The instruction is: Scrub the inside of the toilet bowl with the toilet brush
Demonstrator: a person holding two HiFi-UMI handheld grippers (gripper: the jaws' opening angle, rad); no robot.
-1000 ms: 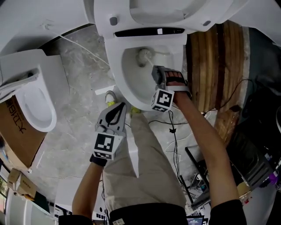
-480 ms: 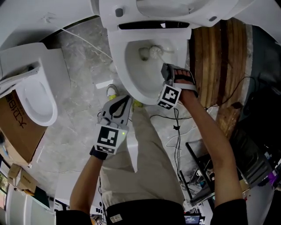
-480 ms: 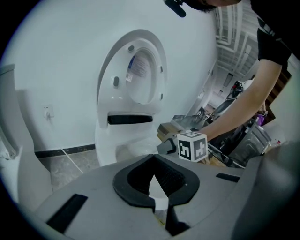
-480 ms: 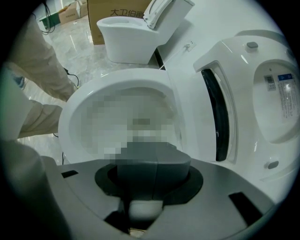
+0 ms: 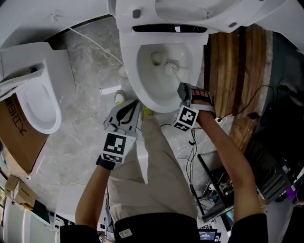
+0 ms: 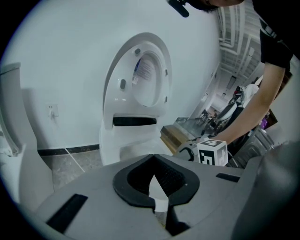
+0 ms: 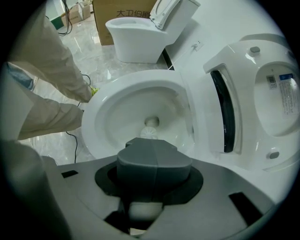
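The white toilet bowl [image 5: 142, 85] sits open at the top of the head view, its lid [image 5: 185, 12] raised. The toilet brush [image 5: 170, 66] has its round white head low inside the bowl, just right of the drain. My right gripper [image 5: 181, 88] leans over the bowl's right rim, shut on the brush handle. In the right gripper view the grey jaws [image 7: 152, 152] are pressed together over the white handle [image 7: 140, 208], and the brush head [image 7: 151, 132] shows beyond them. My left gripper [image 5: 135, 106] hangs by the bowl's front left rim, shut and holding nothing [image 6: 152, 157].
A second white toilet [image 5: 40, 109] stands at the left beside a cardboard box [image 5: 16, 142]. Wooden planks [image 5: 237, 61] lie right of the bowl. Black cables [image 5: 190, 142] and gear [image 5: 266, 171] crowd the floor at lower right. A small yellow-green object [image 5: 119, 99] sits by the bowl's base.
The brush head has swept from the drain toward the bowl's right side, and my right gripper has pulled back along the rim. The left gripper stays by the front rim.
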